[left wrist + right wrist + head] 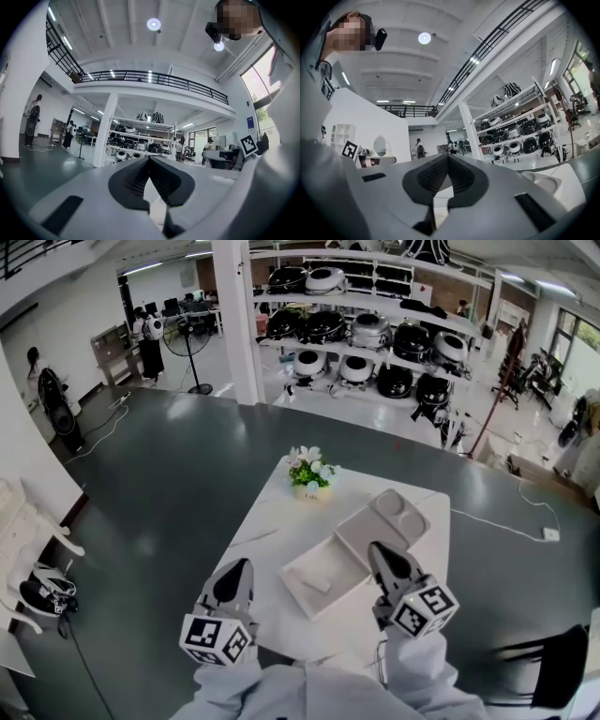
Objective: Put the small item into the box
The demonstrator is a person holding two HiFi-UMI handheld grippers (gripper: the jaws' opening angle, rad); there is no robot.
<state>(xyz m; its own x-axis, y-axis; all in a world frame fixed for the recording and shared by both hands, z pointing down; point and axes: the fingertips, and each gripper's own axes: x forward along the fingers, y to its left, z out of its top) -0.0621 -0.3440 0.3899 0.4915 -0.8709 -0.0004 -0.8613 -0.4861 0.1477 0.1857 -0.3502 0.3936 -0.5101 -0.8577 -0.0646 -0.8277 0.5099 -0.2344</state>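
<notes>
Over the table [267,531], left claw [244,565] and right claw [374,547] closed, empty.

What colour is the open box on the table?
The box is plain white all over; the head view shows it best.

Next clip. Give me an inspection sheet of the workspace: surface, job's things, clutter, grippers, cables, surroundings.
Surface: white table on a dark floor.
Job's things: open box, its lid laid back; a small pale item appears to lie in it.
Clutter: flower pot near the table's far edge.
Grippers: left gripper and right gripper both shut, nothing between the jaws, held over the table's near side.
Cables: white cable on the floor at right; another cable at left.
Surroundings: shelves of round appliances, a fan, a dark chair.
</notes>
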